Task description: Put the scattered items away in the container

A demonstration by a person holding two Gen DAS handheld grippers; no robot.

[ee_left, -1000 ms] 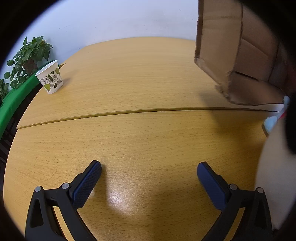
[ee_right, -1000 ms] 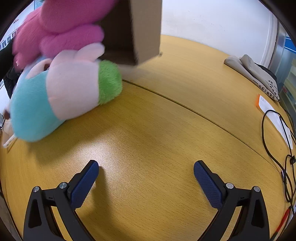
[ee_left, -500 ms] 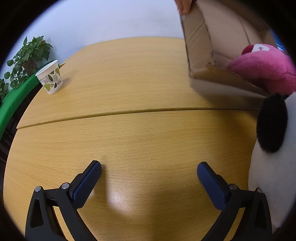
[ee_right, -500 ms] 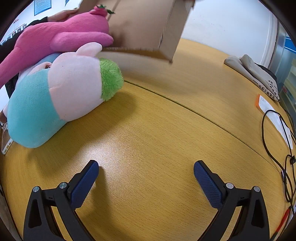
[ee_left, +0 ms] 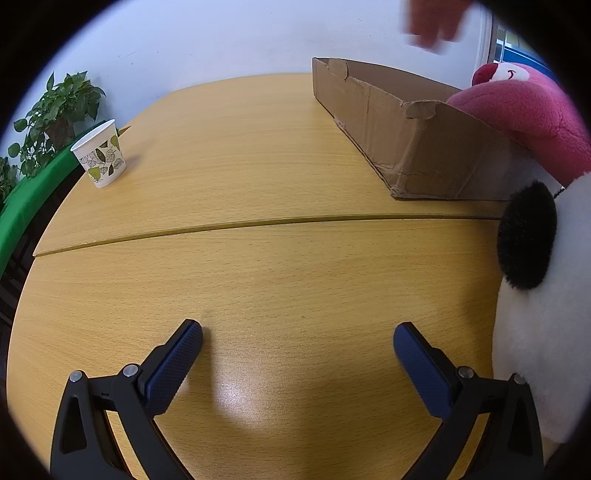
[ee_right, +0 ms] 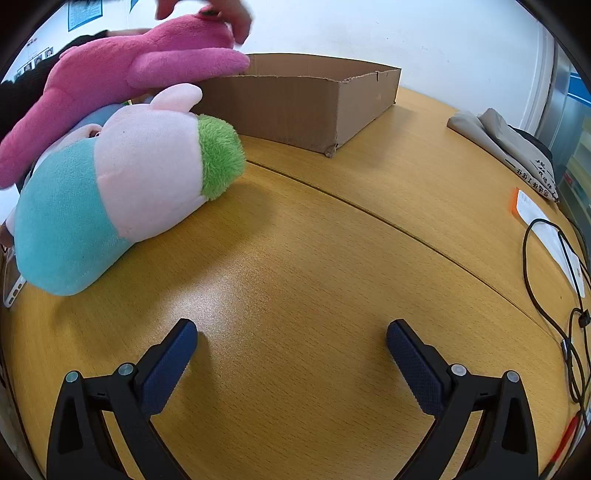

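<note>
Both my grippers sit low over the wooden table (ee_left: pixel 258 177) right now, jaws spread wide, nothing between them. The left gripper (ee_left: pixel 297 345) has bare tabletop between its fingers; the white plush with the black ear (ee_left: pixel 535 295) is just off its right finger, maybe brushing it, can't quite tell. The cardboard box (ee_left: pixel 388 122) sits open side up, further ahead and to the right, with the pink plush (ee_left: pixel 524 107) leaning against its far side.

From the right gripper (ee_right: pixel 291 341), the pig plush in the teal top with the green fuzzy end (ee_right: pixel 122 184) lies ahead and left of the fingers, well clear of them. The pink one is draped over it, against the box's corner. Someone's blurry hand (ee_right: pixel 221 14) is over the pink plush. A paper cup (ee_left: pixel 99 153) stands far left.
</note>
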